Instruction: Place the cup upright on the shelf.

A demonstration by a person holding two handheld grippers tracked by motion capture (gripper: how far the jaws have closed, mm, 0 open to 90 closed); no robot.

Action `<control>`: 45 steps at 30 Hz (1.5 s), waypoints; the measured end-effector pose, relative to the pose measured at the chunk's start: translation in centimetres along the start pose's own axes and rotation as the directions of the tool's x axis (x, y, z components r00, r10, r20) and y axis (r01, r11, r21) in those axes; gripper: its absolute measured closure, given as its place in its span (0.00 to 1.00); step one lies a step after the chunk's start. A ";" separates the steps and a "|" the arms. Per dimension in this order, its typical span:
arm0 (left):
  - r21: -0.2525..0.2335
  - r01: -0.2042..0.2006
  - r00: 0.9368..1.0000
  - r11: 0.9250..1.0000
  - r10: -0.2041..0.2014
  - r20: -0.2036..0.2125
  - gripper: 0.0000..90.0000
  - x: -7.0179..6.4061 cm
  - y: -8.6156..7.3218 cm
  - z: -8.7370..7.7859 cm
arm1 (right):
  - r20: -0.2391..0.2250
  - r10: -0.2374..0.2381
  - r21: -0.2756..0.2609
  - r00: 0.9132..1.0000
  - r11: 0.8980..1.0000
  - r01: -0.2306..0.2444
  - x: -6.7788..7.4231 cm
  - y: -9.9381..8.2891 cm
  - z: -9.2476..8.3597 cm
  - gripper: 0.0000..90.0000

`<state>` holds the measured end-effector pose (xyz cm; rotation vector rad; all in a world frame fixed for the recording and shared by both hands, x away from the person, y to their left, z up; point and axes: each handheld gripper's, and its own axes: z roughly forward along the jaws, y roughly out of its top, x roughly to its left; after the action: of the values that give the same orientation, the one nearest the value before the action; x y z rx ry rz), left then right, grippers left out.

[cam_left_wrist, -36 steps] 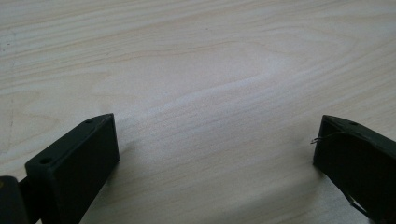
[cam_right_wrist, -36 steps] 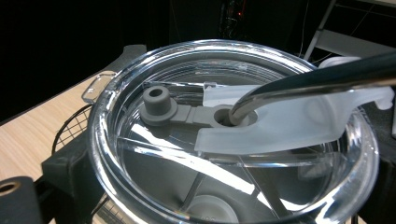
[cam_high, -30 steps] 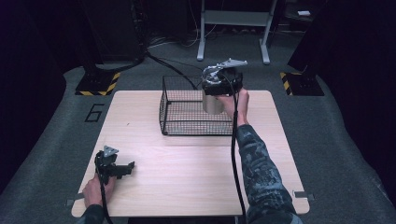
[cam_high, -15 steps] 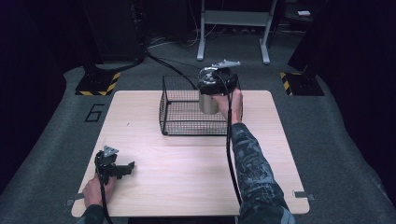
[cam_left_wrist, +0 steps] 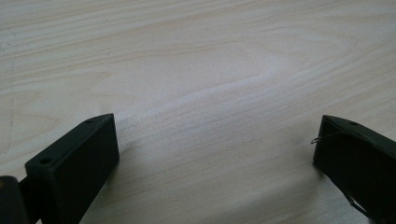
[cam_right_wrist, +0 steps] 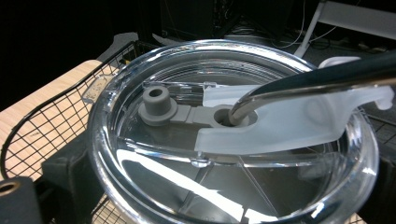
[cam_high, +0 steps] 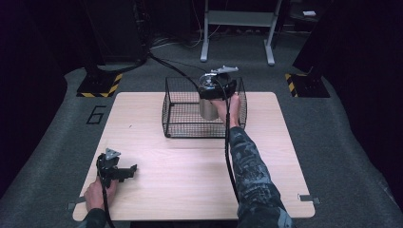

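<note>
Reaching over the wire basket at the worktop's far edge, the right gripper holds a steel tumbler upright inside the basket's right half in the high view. The left gripper rests near the worktop's near left corner, jaws spread wide with nothing between them.

The left gripper view has both jaws well apart over bare wood.

The right gripper view looks down on the tumbler's clear lid with a bent metal straw through it; the jaws sit either side of the tumbler, clamped on it.
</note>
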<state>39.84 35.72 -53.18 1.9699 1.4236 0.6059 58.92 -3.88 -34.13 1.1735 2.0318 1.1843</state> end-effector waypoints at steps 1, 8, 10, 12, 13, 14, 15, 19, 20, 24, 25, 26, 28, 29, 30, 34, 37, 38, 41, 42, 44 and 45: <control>0.000 0.000 1.000 1.000 0.000 0.000 0.00 0.0 0.0 0.0 | -0.002 0.006 0.001 1.000 1.000 -0.006 0.0 -0.1 0.2 0.04; 0.001 0.000 1.000 1.000 0.000 0.001 0.00 0.0 0.0 0.0 | 0.007 0.024 0.022 1.000 0.999 -0.024 -0.3 -0.9 2.1 0.04; 0.005 0.000 1.000 1.000 0.000 0.000 0.00 0.0 0.0 0.0 | 0.010 0.030 0.030 1.000 0.999 -0.030 -0.3 -1.2 2.6 0.04; 0.001 0.001 1.000 1.000 -0.001 0.001 0.00 0.0 0.0 0.0 | 0.009 0.039 0.041 0.999 0.998 -0.039 -0.2 -1.4 3.1 0.04; 0.001 0.000 1.000 1.000 0.000 0.001 0.00 0.0 0.0 0.0 | 0.011 0.046 0.046 0.999 0.998 -0.046 -0.2 -1.6 3.3 0.04; -0.017 0.014 1.000 1.000 -0.014 -0.003 0.00 -0.1 0.0 0.1 | 0.015 0.046 0.050 0.999 0.998 -0.047 -0.2 -1.7 3.6 0.04; -0.012 0.011 1.000 1.000 -0.011 -0.002 0.00 -0.1 0.0 0.1 | 0.016 0.051 0.052 0.999 0.997 -0.052 -0.1 -1.8 3.8 0.04; -0.008 0.012 1.000 1.000 -0.012 -0.001 0.00 -0.1 0.0 0.1 | 0.027 0.055 0.067 0.998 0.996 -0.056 -0.1 -2.2 4.6 0.04; -0.008 0.012 1.000 1.000 -0.012 0.000 0.00 -0.1 0.0 0.1 | 0.026 0.050 0.069 0.998 0.996 -0.052 -0.1 -2.3 4.8 0.04; -0.012 0.013 1.000 1.000 -0.013 -0.002 0.00 -0.1 0.0 0.1 | 0.029 0.044 0.070 0.999 0.997 -0.046 0.2 -2.5 5.3 0.04; -0.008 0.012 1.000 1.000 -0.012 -0.001 0.00 -0.1 0.0 0.1 | 0.024 0.030 0.070 0.999 0.997 -0.031 0.1 -2.6 5.4 0.04; -0.012 0.013 1.000 1.000 -0.013 -0.002 0.00 -0.1 0.0 0.1 | 0.026 0.031 0.072 0.999 0.997 -0.033 0.3 -2.6 5.4 0.04; -0.013 0.012 1.000 1.000 -0.012 -0.002 0.00 -0.1 0.0 0.1 | 0.029 0.031 0.070 0.999 0.997 -0.033 0.4 -2.8 5.6 0.04; -0.009 0.012 1.000 1.000 -0.012 -0.002 0.00 -0.1 0.0 0.1 | 0.031 0.036 0.072 0.999 0.997 -0.038 0.5 -2.8 5.6 0.04; -0.008 0.012 1.000 1.000 -0.012 -0.002 0.00 -0.1 0.0 0.1 | 0.031 0.035 0.069 0.999 0.997 -0.037 0.5 -2.9 5.7 0.04; -0.012 0.012 1.000 1.000 -0.012 -0.002 0.00 -0.1 0.0 0.1 | 0.036 0.022 0.064 0.999 0.998 -0.025 0.5 -3.0 5.9 0.04; -0.012 0.013 1.000 1.000 -0.013 -0.002 0.00 -0.1 0.0 0.1 | 0.036 0.016 0.067 0.999 0.998 -0.019 0.5 -3.1 6.0 0.04; -0.013 0.013 1.000 1.000 -0.013 -0.002 0.00 -0.1 0.0 0.1 | 0.035 0.016 0.065 0.999 0.998 -0.019 0.5 -3.2 6.0 0.04; -0.011 0.012 1.000 1.000 -0.012 -0.002 0.00 -0.1 0.0 0.1 | 0.038 0.017 0.077 0.999 0.997 -0.020 0.6 -3.4 6.0 0.04; -0.009 0.012 1.000 1.000 -0.012 -0.003 0.00 -0.1 0.0 0.1 | 0.036 0.014 0.074 0.999 0.997 -0.017 0.6 -3.4 6.0 0.04; -0.010 0.012 1.000 1.000 -0.012 -0.003 0.00 -0.1 0.0 0.1 | 0.038 0.012 0.075 0.999 0.997 -0.015 0.7 -3.6 6.2 0.04; -0.011 0.010 1.000 1.000 -0.010 -0.004 0.00 -0.1 0.0 0.1 | 0.036 0.020 0.081 0.999 0.996 -0.023 0.8 -3.6 6.2 0.04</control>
<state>39.88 35.64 -53.23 1.9530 1.4286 0.6123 61.71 -1.40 -40.36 1.2485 2.0626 1.0922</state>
